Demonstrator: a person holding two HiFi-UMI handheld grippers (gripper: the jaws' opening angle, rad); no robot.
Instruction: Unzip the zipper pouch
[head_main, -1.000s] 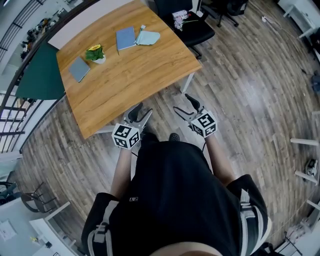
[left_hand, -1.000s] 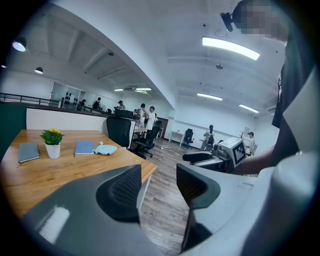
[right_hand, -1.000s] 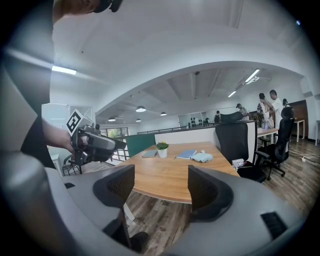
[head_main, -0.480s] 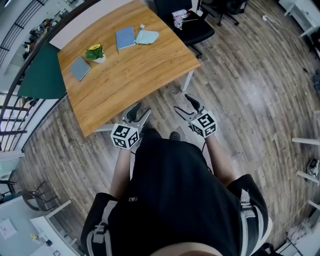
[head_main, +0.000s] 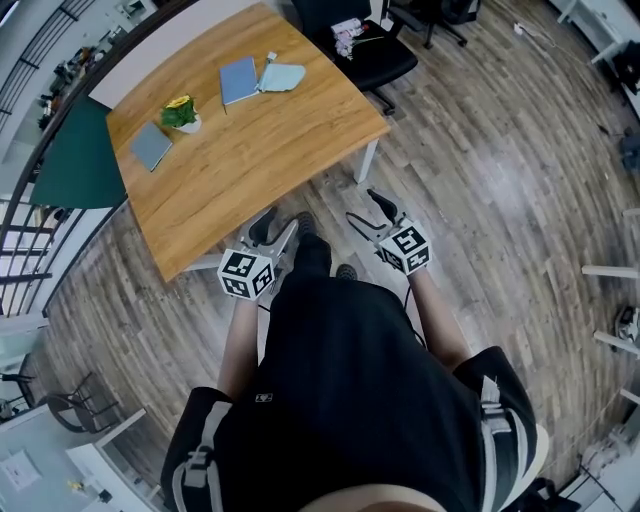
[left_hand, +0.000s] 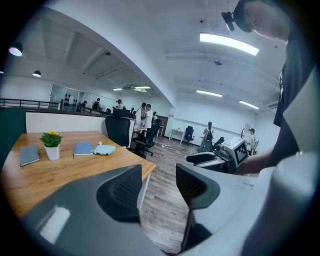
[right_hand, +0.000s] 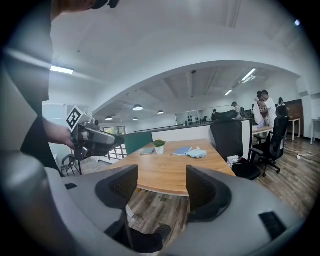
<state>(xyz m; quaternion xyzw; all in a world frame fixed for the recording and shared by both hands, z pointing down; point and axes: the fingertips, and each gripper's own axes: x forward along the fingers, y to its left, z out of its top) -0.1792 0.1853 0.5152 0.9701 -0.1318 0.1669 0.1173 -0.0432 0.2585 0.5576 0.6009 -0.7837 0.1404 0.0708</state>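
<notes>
Jaws of left gripper (head_main: 275, 226) apart, empty; pouch (head_main: 283, 76) on table (head_main: 260, 150) beside notebook (head_main: 238, 80)

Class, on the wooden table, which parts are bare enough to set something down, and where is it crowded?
Bare: the whole near half of the table, between its near edge and the row of things. Crowded: the far side, where grey notebook, potted plant, blue notebook and pale pouch lie in a row.
</notes>
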